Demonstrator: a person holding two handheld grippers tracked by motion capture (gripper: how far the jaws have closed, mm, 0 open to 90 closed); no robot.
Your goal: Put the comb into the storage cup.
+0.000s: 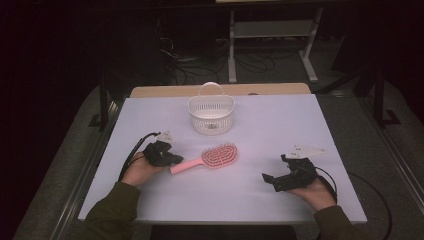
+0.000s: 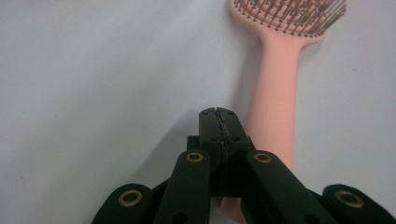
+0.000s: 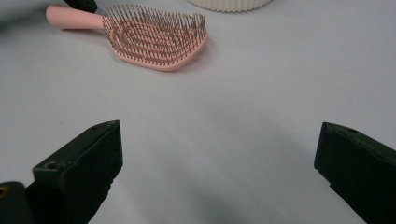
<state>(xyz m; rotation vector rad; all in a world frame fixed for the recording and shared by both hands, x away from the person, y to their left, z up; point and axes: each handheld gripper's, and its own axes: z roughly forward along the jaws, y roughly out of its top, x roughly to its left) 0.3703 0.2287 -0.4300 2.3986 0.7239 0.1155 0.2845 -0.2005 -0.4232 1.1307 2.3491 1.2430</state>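
Hairbrush [image 2: 275,88] handle lies beside the pressed-together left tongs [image 2: 218,114]; right tongs [image 3: 219,158] gape wide apart.

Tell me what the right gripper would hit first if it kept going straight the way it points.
Probably the pink hairbrush: the right gripper, jaws open, faces bare table with the brush head ahead, slightly left; the white basket lies beyond.

Dark room; white table [image 1: 280,125]; cables [image 1: 200,70] on floor behind.

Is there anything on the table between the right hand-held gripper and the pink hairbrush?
Nothing visible. The right hand-held gripper, jaws open, faces the pink hairbrush across bare white table. The white basket stands beyond the brush, out of that line.
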